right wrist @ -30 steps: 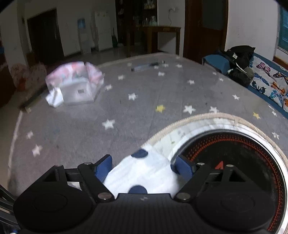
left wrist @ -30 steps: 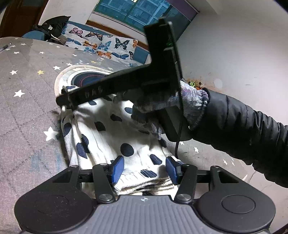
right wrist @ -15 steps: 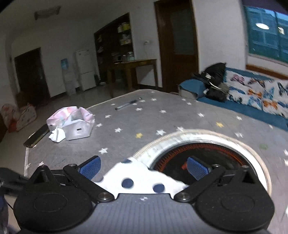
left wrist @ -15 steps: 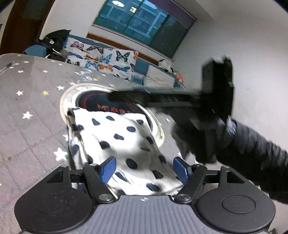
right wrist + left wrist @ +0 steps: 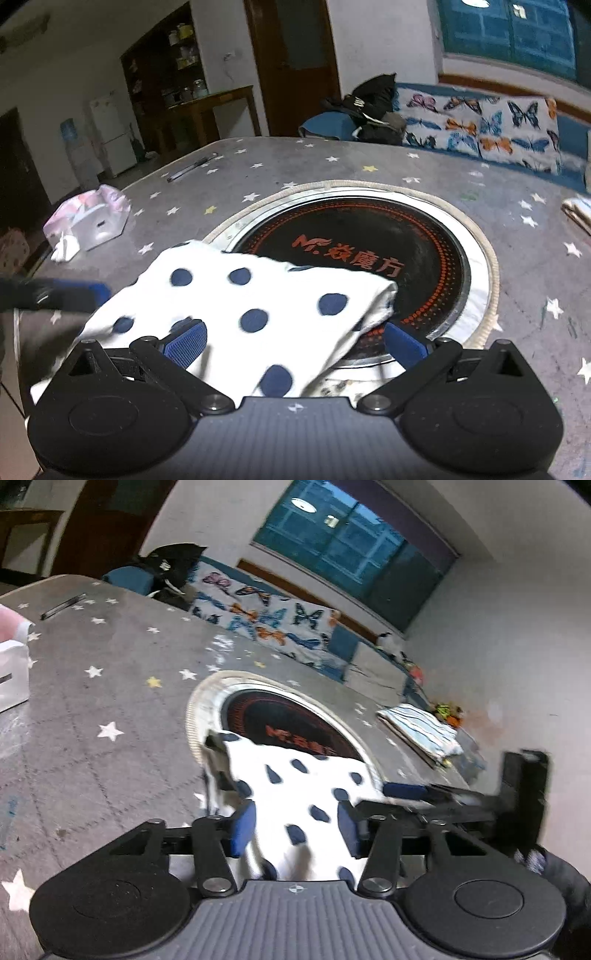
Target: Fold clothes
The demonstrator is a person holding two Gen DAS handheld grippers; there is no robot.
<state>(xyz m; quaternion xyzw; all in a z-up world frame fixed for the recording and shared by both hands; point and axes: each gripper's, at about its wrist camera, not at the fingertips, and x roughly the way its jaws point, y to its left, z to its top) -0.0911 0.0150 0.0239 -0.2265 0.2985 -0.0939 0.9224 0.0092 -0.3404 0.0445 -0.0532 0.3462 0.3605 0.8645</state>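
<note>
Spotted cloth [image 5: 258, 295]: lies folded at your near edge of the table [image 5: 92, 709], partly over the round hotplate [image 5: 369, 254]; left claw [image 5: 295, 827] and right claw [image 5: 295, 339] both spread, pinching nothing; should you fold again, match edges before you press them flat.

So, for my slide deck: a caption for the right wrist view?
Open right gripper over a folded polka-dot cloth lying partly across the round cooktop.
</note>
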